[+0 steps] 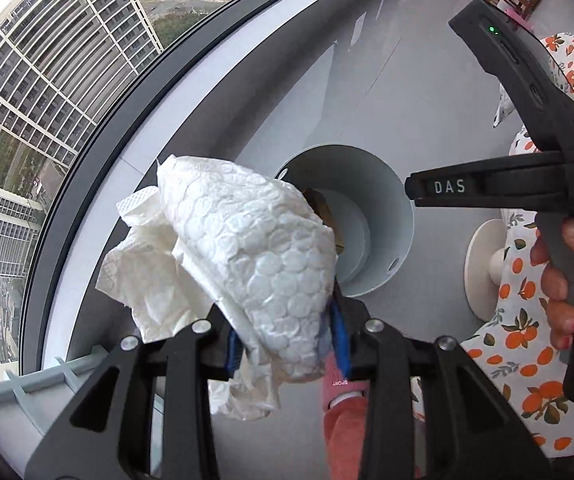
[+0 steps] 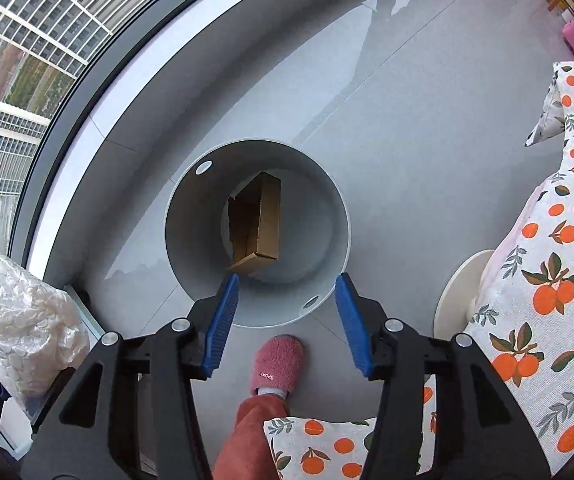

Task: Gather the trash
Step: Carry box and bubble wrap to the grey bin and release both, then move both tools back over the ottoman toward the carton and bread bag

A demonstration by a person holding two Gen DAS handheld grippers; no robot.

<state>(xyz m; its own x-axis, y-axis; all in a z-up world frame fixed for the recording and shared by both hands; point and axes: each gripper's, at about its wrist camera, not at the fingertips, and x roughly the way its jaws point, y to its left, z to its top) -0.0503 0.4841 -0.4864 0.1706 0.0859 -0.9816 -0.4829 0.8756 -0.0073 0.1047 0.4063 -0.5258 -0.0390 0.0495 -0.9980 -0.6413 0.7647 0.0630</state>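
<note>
Trash, in this case a crumpled wad of white embossed paper towel and bubble wrap (image 1: 247, 256), is pinched between the blue pads of my left gripper (image 1: 287, 344), which is clenched on its lower end so the bulk stands up in front of the camera. I hold it above the floor, just beside the round grey bin (image 2: 257, 232), whose mouth is partly hidden behind the wad in the left wrist view. I judge this is the carry toward the drop, with the wad held high so it can clear the rim.

My right gripper (image 2: 287, 320) is released, its blue pads spread wide and grasping nothing. It hangs directly over the bin, looking straight down into it, where a brown cardboard box (image 2: 255, 224) already leans on the bottom. That suggests one piece is collected.

A pink slipper (image 2: 277, 364) rests on the grey floor (image 2: 407, 160) near the bin, and an orange-print cloth (image 2: 547, 260) drapes at the right. A tall window (image 2: 27, 80) curves along the left.
</note>
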